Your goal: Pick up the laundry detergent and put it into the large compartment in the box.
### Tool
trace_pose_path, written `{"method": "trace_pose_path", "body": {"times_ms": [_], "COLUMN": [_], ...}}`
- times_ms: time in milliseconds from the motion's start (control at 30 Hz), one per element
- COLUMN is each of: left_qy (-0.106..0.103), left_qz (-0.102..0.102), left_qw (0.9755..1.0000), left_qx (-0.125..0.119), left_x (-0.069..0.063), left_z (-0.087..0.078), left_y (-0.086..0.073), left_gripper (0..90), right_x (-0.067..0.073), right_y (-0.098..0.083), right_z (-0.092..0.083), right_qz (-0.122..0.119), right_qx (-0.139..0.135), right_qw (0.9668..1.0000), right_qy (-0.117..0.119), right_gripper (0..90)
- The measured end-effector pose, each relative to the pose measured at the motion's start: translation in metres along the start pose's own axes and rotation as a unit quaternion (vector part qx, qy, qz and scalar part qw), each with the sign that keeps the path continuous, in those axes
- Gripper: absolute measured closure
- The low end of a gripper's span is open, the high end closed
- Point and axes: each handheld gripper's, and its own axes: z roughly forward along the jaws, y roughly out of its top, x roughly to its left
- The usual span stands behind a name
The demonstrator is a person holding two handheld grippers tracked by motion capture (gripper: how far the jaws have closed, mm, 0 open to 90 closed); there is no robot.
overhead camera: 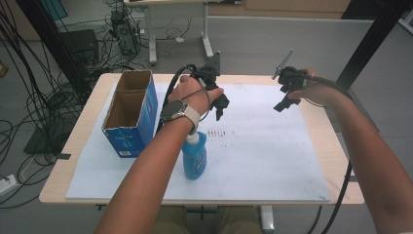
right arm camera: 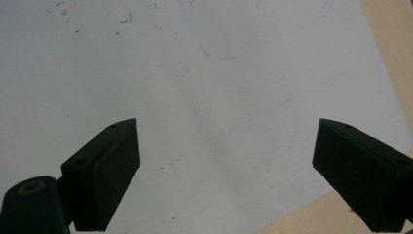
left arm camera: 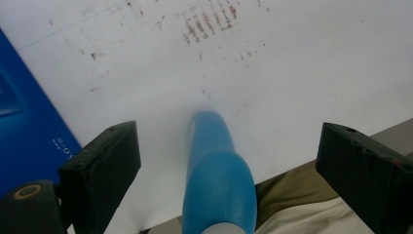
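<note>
Cardboard box (overhead camera: 130,112), blue on the outside and open at the top with two compartments, stands at the far left of the white sheet (overhead camera: 263,161) that covers the table (overhead camera: 343,146).

Blue bottle (overhead camera: 195,157) stands upright just right of the box, near the front edge of the sheet, partly covered by the person's left forearm in the high view.

Left gripper (overhead camera: 220,105) hangs above the sheet, beyond the bottle and to its right. In the left gripper view the jaws stand wide apart. The bottle (left arm camera: 218,175) appears between them but farther off, with clear gaps on both sides; neither pad touches it. Nothing is held.

Right gripper (overhead camera: 282,104) hangs above the far right part of the sheet, well apart from the bottle. In the right gripper view the jaws stand wide apart over bare sheet (right arm camera: 195,97), with nothing between them and nothing touched.
</note>
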Motion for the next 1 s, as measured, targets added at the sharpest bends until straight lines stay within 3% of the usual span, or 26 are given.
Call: {"method": "trace_pose_path", "body": {"times_ms": [1000], "left_qy": [-0.002], "left_qz": [0.003], "left_qw": [1.0], "left_qx": [-0.005], "left_x": [0.0014], "left_z": [-0.0038], "left_y": [-0.0042], "left_gripper": [9.5], "right_x": [0.0045], "right_y": [0.0004], "right_z": [-0.0002], "right_qz": [-0.005], "right_qx": [-0.001], "right_qw": [1.0], "right_qy": [0.0], "right_gripper": [9.7]}}
